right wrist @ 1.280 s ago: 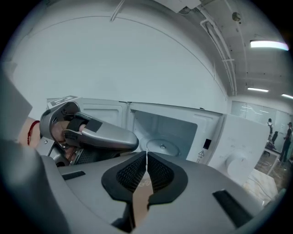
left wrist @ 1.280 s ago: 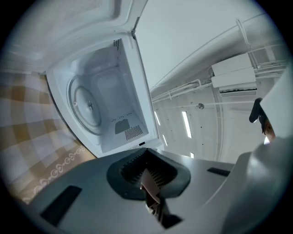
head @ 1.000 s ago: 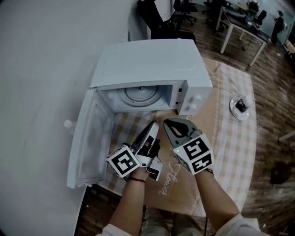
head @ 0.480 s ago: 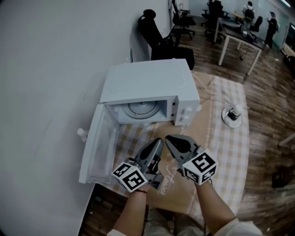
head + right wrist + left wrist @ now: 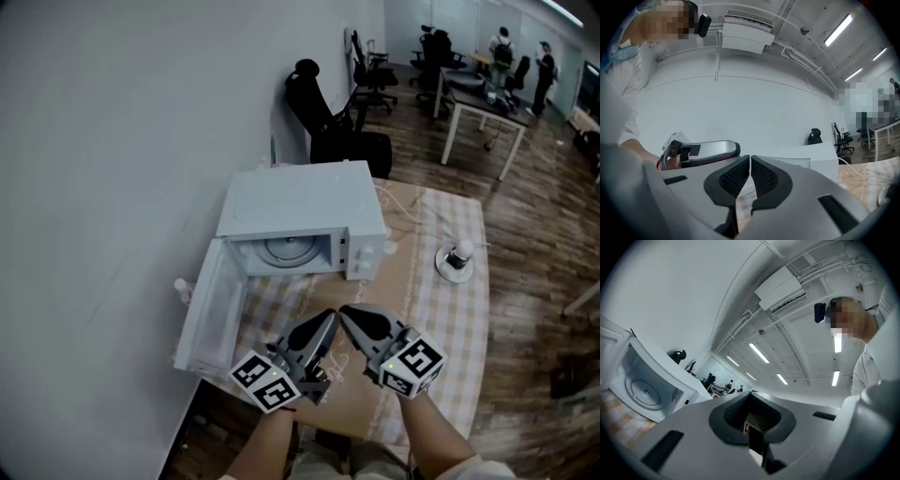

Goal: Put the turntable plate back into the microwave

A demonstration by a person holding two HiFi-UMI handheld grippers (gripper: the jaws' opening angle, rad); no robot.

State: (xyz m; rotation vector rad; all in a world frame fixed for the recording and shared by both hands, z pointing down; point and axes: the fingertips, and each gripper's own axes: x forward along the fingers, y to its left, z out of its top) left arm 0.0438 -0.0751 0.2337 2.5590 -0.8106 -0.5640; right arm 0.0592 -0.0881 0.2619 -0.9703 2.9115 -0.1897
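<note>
The white microwave stands on the table, near the wall, with its door swung wide open to the left. The turntable plate lies inside the cavity, a pale round disc on the floor of the oven; from this far off it looks flat and centred, though whether it sits properly on its ring cannot be made out. Both grippers hover over the near part of the table, in front of the open oven and well apart from the plate. The left gripper points up and to the right, its jaws pressed together with nothing between them. The right gripper points up and to the left, its jaws likewise closed to a thin slit and empty. The two tips lie just beside each other, nearly meeting above a brown mat that lies on the checked cloth. To the right of the microwave a small round white object with a cord rests on the cloth. A black office chair stands behind the microwave, against the wall.
</note>
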